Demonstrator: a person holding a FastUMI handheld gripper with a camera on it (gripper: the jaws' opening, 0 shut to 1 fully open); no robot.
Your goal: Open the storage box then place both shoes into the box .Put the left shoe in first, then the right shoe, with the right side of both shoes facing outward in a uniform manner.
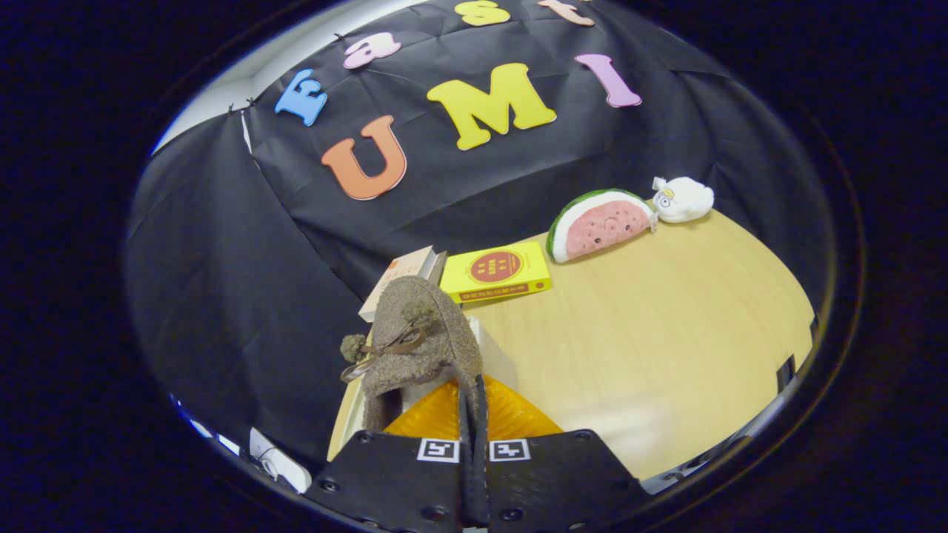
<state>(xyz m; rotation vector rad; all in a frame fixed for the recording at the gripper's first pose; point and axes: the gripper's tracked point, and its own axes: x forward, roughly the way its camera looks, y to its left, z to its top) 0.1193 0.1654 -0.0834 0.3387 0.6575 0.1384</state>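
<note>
A brown fuzzy shoe [426,337] with pom-poms and a bow hangs tilted just ahead of my fingers. My gripper [474,396] is shut on the rim of its opening, and the fingers are almost touching. Below the shoe lies an orange translucent panel [511,418], which looks like the storage box's door. A white edge of the box [492,348] shows beside the shoe. The shoe hides the box's inside. I cannot tell which shoe of the pair this is.
The wooden table [666,318] stretches beyond my fingers. At its back lie a yellow book [495,272], a pale book [404,277], a watermelon-slice plush [601,224] and a small white plush [683,198]. The black cloth wall stands behind them.
</note>
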